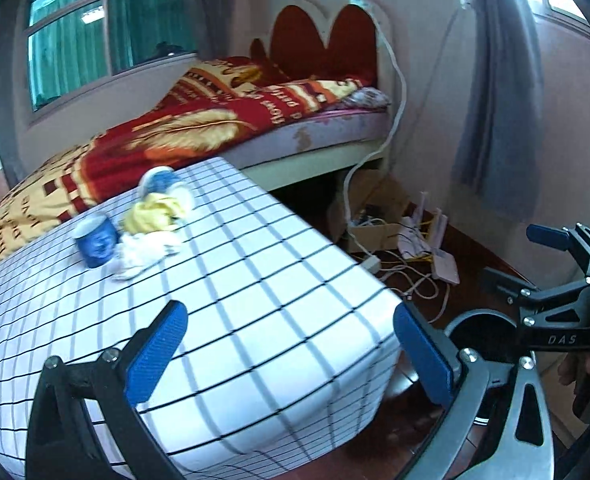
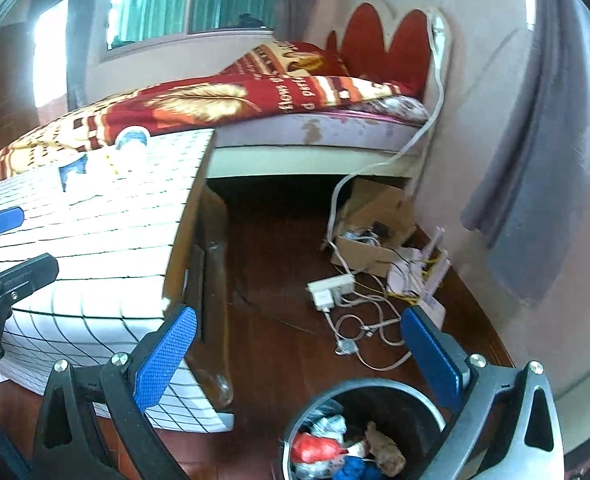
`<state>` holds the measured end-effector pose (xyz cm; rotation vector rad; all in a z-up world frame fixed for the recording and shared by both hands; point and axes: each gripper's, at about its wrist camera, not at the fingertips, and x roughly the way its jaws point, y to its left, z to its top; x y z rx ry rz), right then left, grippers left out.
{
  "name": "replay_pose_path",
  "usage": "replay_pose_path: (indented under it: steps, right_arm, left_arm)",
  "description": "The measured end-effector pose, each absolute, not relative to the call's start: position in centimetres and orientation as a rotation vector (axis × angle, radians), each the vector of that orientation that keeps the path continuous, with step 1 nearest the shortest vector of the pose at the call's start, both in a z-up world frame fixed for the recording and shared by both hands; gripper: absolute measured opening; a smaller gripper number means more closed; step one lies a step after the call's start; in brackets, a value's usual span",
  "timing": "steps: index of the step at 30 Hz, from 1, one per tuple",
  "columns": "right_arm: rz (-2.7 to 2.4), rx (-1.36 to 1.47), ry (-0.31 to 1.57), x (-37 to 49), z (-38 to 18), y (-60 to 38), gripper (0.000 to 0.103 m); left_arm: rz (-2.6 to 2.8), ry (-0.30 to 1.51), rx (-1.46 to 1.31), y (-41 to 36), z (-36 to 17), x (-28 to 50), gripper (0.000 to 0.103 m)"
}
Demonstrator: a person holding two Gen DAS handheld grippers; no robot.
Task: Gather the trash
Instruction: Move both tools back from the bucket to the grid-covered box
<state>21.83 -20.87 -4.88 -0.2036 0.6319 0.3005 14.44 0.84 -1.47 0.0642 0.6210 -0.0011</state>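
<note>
Indoors, both tongs, left (image 1: 287, 350) and right (image 2: 295, 354), gape empty beside the checked table (image 1: 255, 280).

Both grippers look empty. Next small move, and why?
Probably reach the left gripper forward across the checked tablecloth toward the crumpled white tissue. It is open, holds nothing, and faces the pile by the blue cup and yellow wrapper. The right gripper is open above the trash bin, which already holds trash.
</note>
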Motion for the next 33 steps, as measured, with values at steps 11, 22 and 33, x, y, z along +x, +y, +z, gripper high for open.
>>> replay_pose_path:
  steps: [11, 22, 33]
  right_arm:
    - [0.423, -0.217, 0.598, 22.2, -4.1, -14.1, 0.103]
    - [0.585, -0.238, 0.547, 21.8, -3.2, -5.8, 0.103]
    - [0.673, -0.253, 0.678, 25.9, -4.2, 4.6, 0.103]
  left_arm:
    - [0.105, 0.617, 0.031, 6.6, -1.3, 12.7, 0.103]
    - [0.245, 0.645, -0.059, 15.6, -2.4, 11.1, 0.103]
    - [0.297, 0.663, -0.146, 23.8, -3.9, 12.0, 0.089]
